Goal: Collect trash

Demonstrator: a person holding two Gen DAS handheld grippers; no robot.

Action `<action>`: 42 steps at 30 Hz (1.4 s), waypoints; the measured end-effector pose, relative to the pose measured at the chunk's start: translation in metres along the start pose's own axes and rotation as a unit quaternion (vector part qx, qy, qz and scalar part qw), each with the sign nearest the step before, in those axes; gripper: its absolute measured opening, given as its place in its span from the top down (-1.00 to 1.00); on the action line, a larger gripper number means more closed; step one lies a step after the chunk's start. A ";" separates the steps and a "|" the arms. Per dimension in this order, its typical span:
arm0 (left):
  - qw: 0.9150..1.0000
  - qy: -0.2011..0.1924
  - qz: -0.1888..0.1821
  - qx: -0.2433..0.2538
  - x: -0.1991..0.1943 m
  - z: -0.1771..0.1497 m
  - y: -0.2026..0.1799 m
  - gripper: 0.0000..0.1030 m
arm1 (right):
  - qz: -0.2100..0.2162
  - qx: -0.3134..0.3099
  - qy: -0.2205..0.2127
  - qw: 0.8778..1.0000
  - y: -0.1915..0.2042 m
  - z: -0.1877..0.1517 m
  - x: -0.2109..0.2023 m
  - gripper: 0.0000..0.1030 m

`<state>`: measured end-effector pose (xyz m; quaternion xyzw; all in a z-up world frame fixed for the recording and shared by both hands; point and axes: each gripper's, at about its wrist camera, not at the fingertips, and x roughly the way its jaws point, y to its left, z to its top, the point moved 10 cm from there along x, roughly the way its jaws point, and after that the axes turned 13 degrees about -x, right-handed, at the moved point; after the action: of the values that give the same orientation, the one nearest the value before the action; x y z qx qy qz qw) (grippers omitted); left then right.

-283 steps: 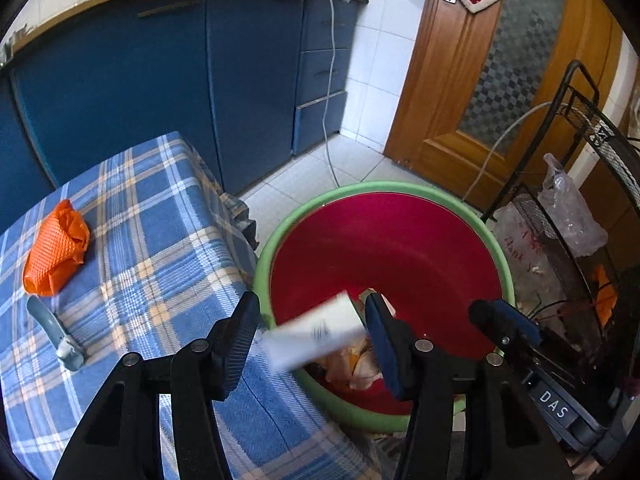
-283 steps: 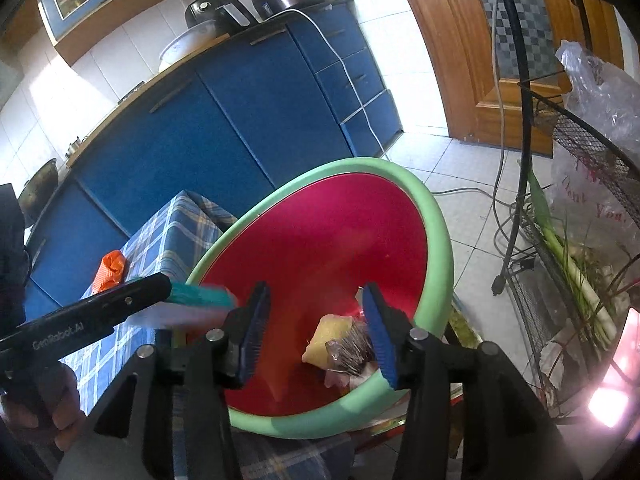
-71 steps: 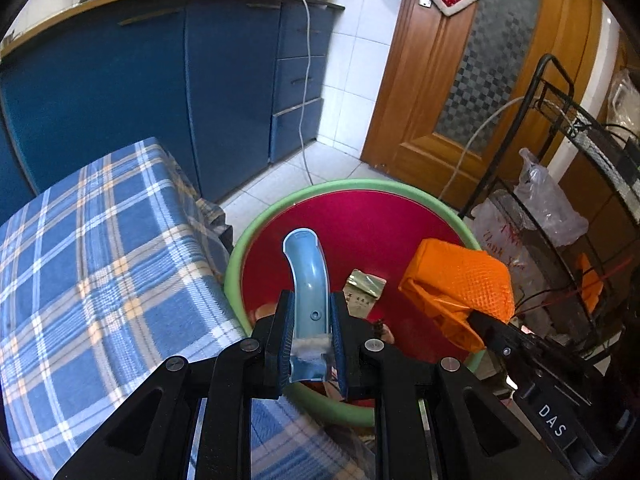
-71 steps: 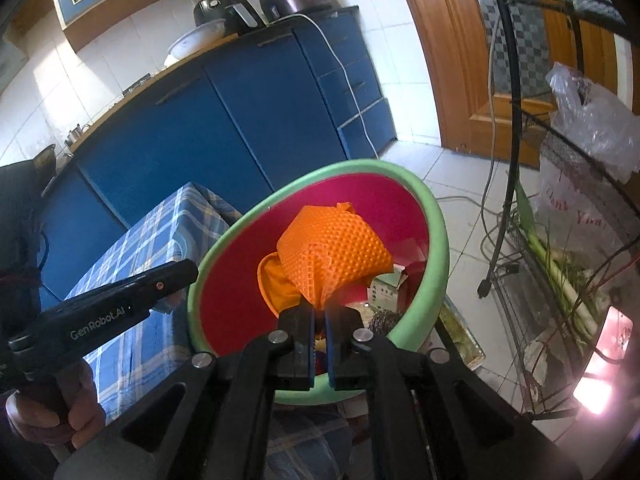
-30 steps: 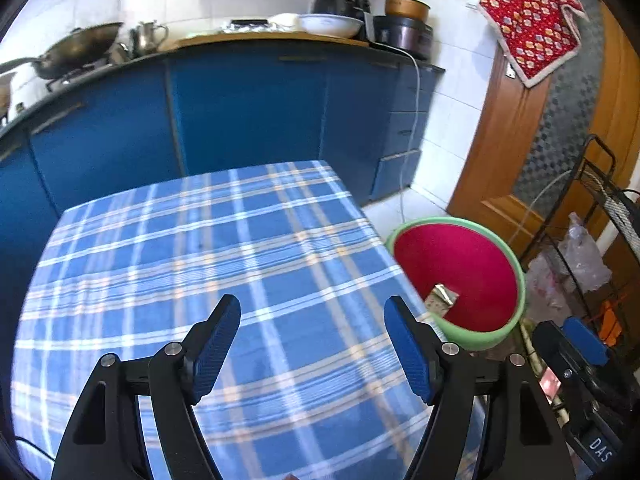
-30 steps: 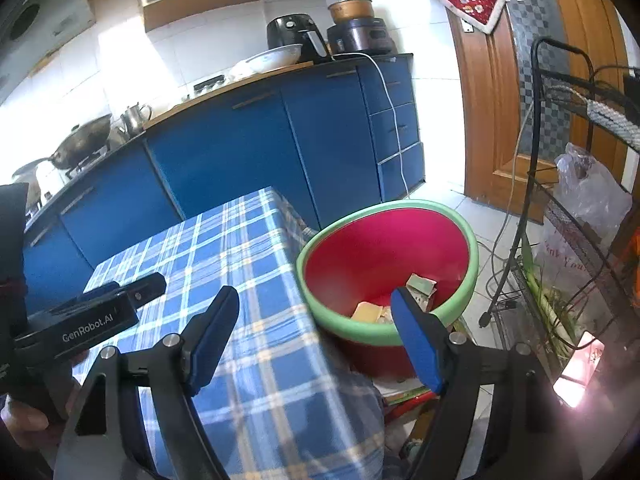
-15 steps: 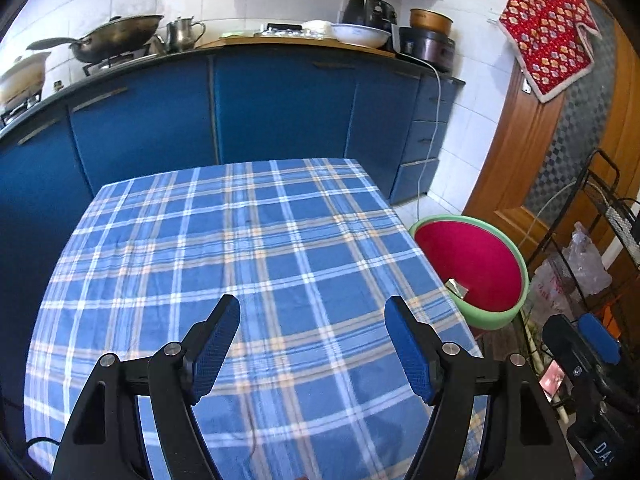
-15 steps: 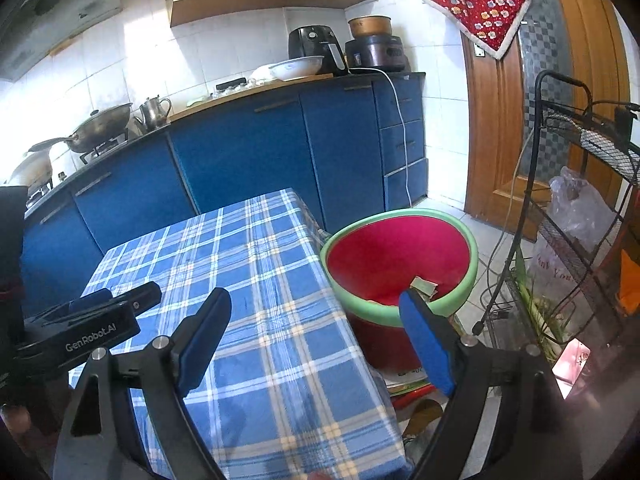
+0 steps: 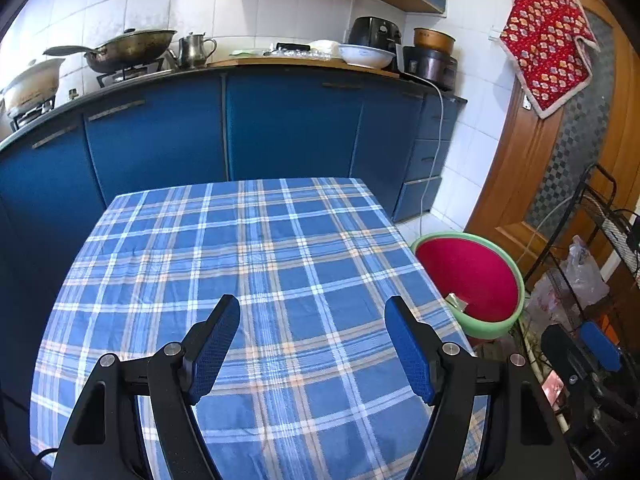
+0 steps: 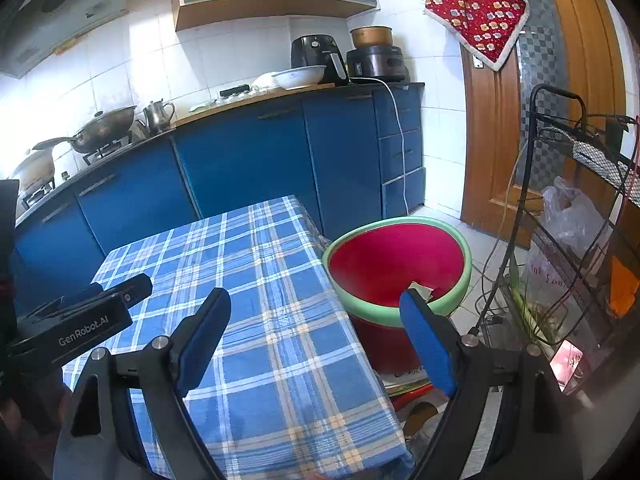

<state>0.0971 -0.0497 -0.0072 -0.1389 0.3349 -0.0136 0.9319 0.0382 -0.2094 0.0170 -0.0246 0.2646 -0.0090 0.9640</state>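
Observation:
A red bin with a green rim [image 9: 472,276] stands on the floor at the right edge of the table; it also shows in the right wrist view [image 10: 396,264]. A scrap of trash [image 9: 456,301] peeks over its near rim. The blue plaid tablecloth [image 9: 248,264] shows no loose items. My left gripper [image 9: 310,340] is open and empty above the near part of the table. My right gripper [image 10: 316,332] is open and empty above the table's right side, near the bin. The left gripper's body [image 10: 76,320] shows at the left of the right wrist view.
Blue kitchen cabinets [image 9: 240,128] run behind the table, with pots and appliances on the counter. A wooden door [image 9: 560,168] is at the right. A black wire rack [image 10: 580,240] with bags stands right of the bin.
Both grippers have pulled back and up from the bin after dropping the blue piece and orange net into it. Both are now open, and the whole table is in view.

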 end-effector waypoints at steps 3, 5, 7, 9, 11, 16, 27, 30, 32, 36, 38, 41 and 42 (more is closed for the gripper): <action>1.000 -0.002 0.000 0.000 -0.001 0.000 0.000 -0.48 | 0.000 -0.001 0.000 1.000 0.001 0.000 0.000 -0.67; 1.000 -0.003 -0.001 -0.001 -0.001 0.000 -0.001 -0.48 | 0.000 -0.001 0.000 1.000 0.001 0.000 0.000 -0.67; 1.000 -0.002 -0.002 0.001 -0.001 0.000 -0.001 -0.48 | -0.001 0.000 0.001 1.000 0.001 -0.001 0.000 -0.67; 1.000 -0.002 -0.003 0.001 -0.001 -0.001 -0.002 -0.48 | -0.001 0.000 0.000 1.000 0.000 -0.001 -0.001 -0.67; 1.000 -0.002 -0.004 0.001 -0.001 -0.001 -0.003 -0.48 | -0.002 0.000 0.000 1.000 0.000 -0.001 -0.001 -0.67; 1.000 -0.001 -0.003 0.002 0.000 -0.001 -0.003 -0.48 | -0.002 0.001 0.001 1.000 0.000 -0.001 -0.001 -0.67; 1.000 -0.001 -0.004 0.003 0.000 -0.002 -0.004 -0.48 | -0.002 0.001 0.001 1.000 -0.002 -0.001 -0.001 -0.67; 1.000 -0.001 -0.005 0.003 -0.001 -0.002 -0.004 -0.48 | -0.002 0.001 0.001 1.000 -0.002 -0.001 -0.001 -0.67; 1.000 -0.001 -0.004 0.003 -0.001 -0.002 -0.004 -0.48 | -0.001 0.002 0.001 1.000 -0.002 -0.001 -0.001 -0.67; 1.000 -0.001 -0.004 0.003 0.000 -0.002 -0.004 -0.48 | -0.002 0.001 0.001 1.000 -0.002 -0.001 -0.001 -0.67; 1.000 -0.001 -0.004 0.003 -0.001 -0.002 -0.004 -0.48 | -0.001 0.001 0.001 1.000 -0.002 -0.001 -0.001 -0.67; 1.000 -0.001 -0.005 0.003 -0.001 -0.002 -0.004 -0.48 | -0.001 0.001 0.001 1.000 -0.002 -0.001 -0.001 -0.67; 1.000 -0.001 -0.005 0.003 -0.001 -0.002 -0.005 -0.48 | -0.002 0.001 0.001 1.000 -0.002 -0.001 -0.001 -0.67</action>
<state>0.0955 -0.0546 -0.0073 -0.1374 0.3328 -0.0189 0.9327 0.0369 -0.2118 0.0167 -0.0240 0.2653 -0.0111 0.9638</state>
